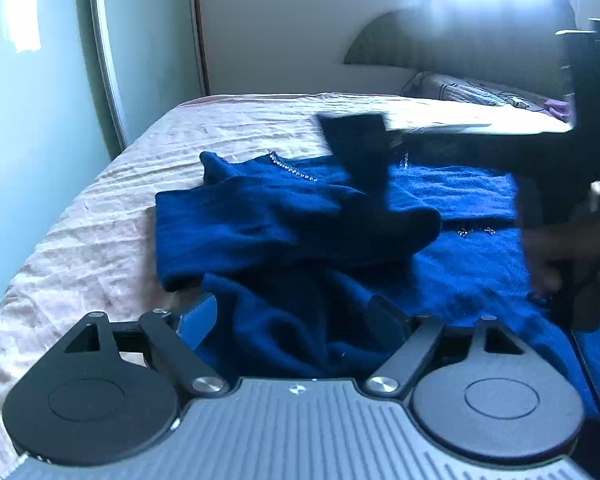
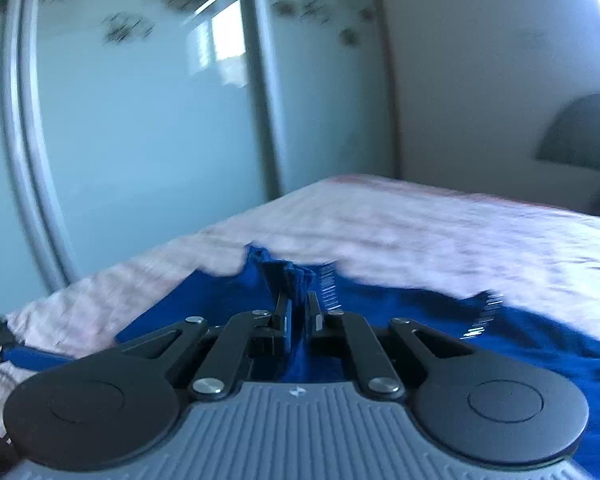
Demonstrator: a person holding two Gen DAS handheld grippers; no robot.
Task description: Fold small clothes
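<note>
Right gripper (image 2: 299,312) pinches the blue sweater (image 1: 292,220) — left gripper (image 1: 296,316) gapes wide over it on the bed (image 1: 100,220).

Rumpled blue sweater (image 1: 284,216), seemingly part-folded, on bed

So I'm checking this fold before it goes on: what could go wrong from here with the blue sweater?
1. The right gripper pinches only a thin bunch of the blue sweater; the knit may slip out mid-fold.
2. The left gripper has its jaws wide open over bunched fabric, so closing could catch several layers.
3. A sleeve already lies crumpled across the body, and the pink bedspread is wrinkled, so the fold may come out uneven.
</note>
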